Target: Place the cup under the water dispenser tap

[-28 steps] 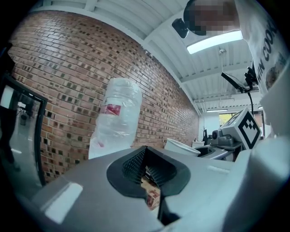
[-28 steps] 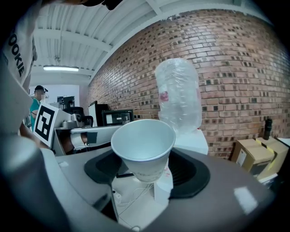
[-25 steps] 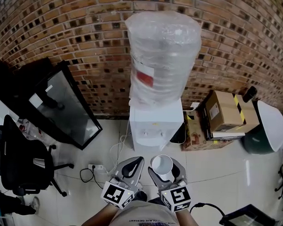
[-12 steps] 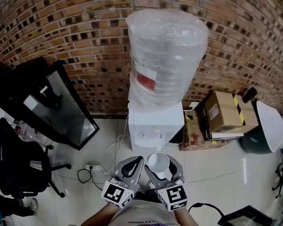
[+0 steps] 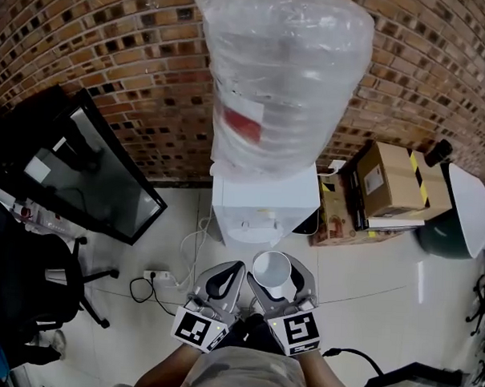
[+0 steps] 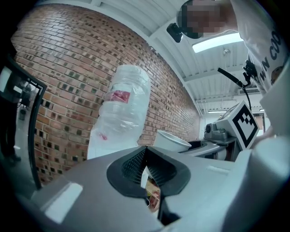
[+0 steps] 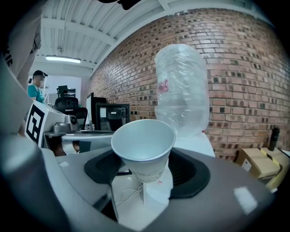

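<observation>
head view first: the water dispenser (image 5: 266, 202) is a white box against the brick wall (image 5: 104, 54), with a big clear bottle (image 5: 284, 78) wrapped in plastic on top. both tools are low in the middle of the shot, side by side, pointing at the dispenser's front. the right gripper (image 5: 279, 277) has the white paper cup (image 5: 273, 269) between its jaws, mouth up and facing the camera. the cup sits just short of the dispenser's front, near the taps (image 5: 261, 223) but not under them yet. the left gripper (image 5: 236, 267) is just beside it and looks pinched together. each tool has its marker cube (image 5: 198, 331) near the person's body. off to the side there's a black monitor (image 5: 90, 182), an office chair (image 5: 22, 283), a power strip (image 5: 160, 276) on the tiled floor and some cardboard boxes (image 5: 391, 187).

left gripper view: the jaws are closed with the dark ribbed pads meeting at the tips, nothing caught in them. the cup's rim and the other tool show off to one side, the bottle and wall ahead.

right gripper view: the jaws stand wide and clamp the cup's lower part from both sides. the cup leans a bit so its empty inside faces the camera. the dispenser and bottle are right ahead, beyond the cup. a person in a teal shirt (image 7: 35, 89) stands far back by a desk.
</observation>
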Motion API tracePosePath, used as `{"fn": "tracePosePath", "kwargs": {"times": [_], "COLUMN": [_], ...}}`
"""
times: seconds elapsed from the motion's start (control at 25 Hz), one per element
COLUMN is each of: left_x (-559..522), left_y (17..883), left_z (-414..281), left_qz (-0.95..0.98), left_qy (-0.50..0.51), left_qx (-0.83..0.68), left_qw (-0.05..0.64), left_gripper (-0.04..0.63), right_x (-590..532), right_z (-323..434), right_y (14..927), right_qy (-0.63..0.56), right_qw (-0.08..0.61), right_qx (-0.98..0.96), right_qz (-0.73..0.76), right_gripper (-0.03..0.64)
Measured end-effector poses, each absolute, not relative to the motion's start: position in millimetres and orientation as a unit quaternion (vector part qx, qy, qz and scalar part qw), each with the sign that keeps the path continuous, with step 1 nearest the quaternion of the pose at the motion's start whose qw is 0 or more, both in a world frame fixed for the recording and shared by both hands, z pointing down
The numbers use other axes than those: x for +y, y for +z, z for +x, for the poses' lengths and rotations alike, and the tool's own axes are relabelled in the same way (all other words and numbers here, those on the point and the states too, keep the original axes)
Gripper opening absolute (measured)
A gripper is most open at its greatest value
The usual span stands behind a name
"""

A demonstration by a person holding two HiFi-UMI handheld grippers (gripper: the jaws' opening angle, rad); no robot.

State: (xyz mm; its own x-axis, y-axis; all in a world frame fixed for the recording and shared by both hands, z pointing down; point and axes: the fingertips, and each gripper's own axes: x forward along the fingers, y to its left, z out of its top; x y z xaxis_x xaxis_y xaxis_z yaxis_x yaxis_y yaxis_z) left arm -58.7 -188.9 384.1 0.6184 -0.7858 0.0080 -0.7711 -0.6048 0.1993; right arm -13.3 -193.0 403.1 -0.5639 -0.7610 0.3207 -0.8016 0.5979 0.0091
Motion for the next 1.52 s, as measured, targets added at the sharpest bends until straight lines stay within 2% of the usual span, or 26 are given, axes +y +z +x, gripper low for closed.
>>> {"fn": "tracePosePath", "kwargs": {"times": [0.2,0.8,1.52], "left_x": [-201.0,-241.7,-248.2], "left_y": [414.0,548.1,647.3], "left_z": [-48.5,-58.7,-76.0], "left_qz": [0.898,0.872,0.856], "left_qy": [-0.032,-0.063,-0.037], "left_qx": [-0.43,-0.47,-0.499], "left_qw": [0.086,0.124,0.132], "left_gripper": [-0.017,-0.017,-0.015], "right_x": [-209.5,-252.0,-312.7], "right_z": [-6.0,-8.5,-44.2], "right_y": [441.9,592.3,764.4], "right_qy": [0.076,0.075,0.083], "right_qw": [0.156,0.185,0.166], "right_qx": [-0.882,-0.883,-0.906], "right_qz": [0.439,0.425,0.381], "right_gripper": [0.328,0.328,0.328]}}
